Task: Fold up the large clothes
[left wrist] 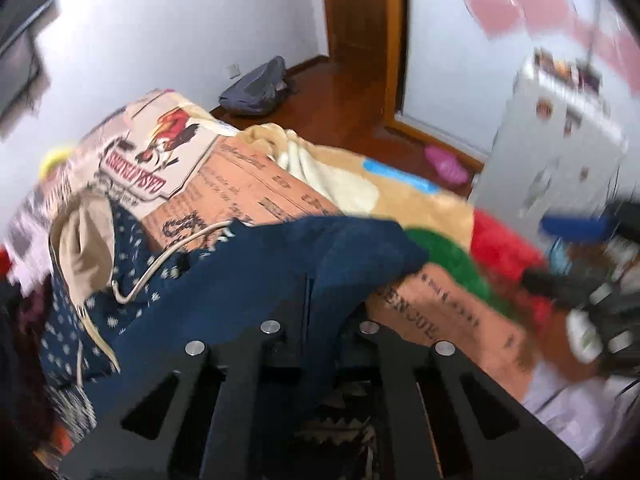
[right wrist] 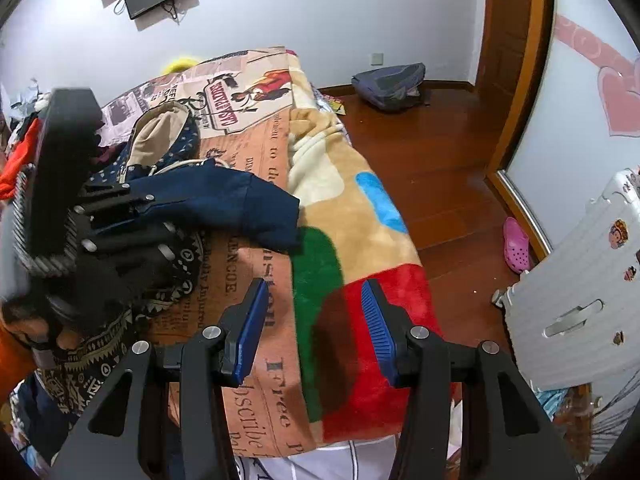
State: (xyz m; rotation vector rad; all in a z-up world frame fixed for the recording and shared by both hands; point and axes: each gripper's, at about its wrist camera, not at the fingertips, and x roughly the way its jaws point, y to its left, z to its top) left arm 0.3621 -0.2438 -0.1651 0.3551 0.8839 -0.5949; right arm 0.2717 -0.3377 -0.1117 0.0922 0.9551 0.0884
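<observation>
A navy hooded garment with a dotted lining and beige hood lies on the printed bed cover. My left gripper is shut on a fold of the navy fabric and lifts it; it also shows in the right wrist view, clamped on the navy garment. My right gripper is open and empty above the bed's near edge, to the right of the garment. In the left wrist view it is a blurred shape at the right.
A fleece blanket in beige, green, red and blue covers the bed's right side. A patterned black cloth lies at the near left. A white suitcase, a pink shoe and a grey backpack are on the wooden floor.
</observation>
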